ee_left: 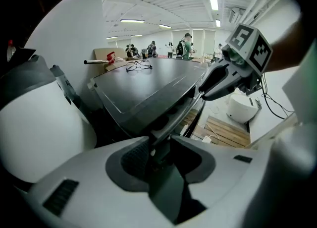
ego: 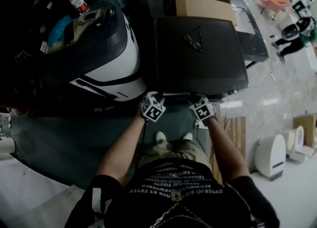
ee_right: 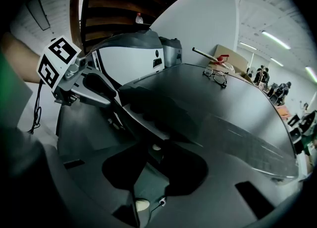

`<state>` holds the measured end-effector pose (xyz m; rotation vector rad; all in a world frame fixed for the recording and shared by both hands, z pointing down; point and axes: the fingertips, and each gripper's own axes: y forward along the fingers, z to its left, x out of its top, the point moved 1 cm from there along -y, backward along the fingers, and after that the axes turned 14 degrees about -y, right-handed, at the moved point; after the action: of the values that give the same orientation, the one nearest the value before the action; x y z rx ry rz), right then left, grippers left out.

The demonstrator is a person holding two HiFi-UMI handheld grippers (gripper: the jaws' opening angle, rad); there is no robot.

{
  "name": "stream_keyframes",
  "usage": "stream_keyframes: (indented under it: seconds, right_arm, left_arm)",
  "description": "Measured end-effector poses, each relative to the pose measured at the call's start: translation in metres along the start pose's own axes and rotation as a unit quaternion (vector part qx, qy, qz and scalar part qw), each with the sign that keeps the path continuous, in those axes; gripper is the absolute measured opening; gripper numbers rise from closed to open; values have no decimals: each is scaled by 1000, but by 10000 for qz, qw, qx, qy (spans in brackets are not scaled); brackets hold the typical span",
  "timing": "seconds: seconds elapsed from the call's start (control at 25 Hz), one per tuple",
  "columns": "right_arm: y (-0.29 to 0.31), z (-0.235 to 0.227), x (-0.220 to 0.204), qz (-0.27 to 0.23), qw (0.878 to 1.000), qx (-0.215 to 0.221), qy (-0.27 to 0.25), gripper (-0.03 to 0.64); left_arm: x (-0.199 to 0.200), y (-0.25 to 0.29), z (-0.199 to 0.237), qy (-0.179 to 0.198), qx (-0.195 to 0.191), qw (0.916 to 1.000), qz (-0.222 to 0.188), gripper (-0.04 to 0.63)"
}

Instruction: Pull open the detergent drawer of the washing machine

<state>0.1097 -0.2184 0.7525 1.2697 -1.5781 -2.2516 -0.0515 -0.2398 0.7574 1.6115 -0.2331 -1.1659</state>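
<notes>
Before the glossy, flat-topped dark washing machine (ego: 213, 68), left gripper (ego: 149, 96) and right gripper (ego: 197, 98) have fingers wide apart.

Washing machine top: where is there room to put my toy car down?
The washing machine top is mostly bare: the whole stretch between the glasses and the front edge, where the left gripper and right gripper sit. Behind it the cardboard box is full, and the white machine beside it is cluttered, bottle included.

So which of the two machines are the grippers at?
The dark-topped machine, the one with glasses on its lid: left gripper and right gripper sit open at its front edge. The white-bodied machine beside it is apart from both.
</notes>
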Motion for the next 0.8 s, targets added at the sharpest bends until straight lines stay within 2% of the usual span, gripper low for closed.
stream_keyframes:
  seconds: [0.64, 0.8]
  right_arm:
    - [-19, 35, -23, 63, 9997, -33, 227, 98]
    - [-25, 42, -27, 34, 9998, 19, 218, 98]
  left_arm:
    - [-33, -19, -28, -39, -370, 9993, 7, 127]
    - [-40, -24, -37, -164, -479, 9987, 68, 126]
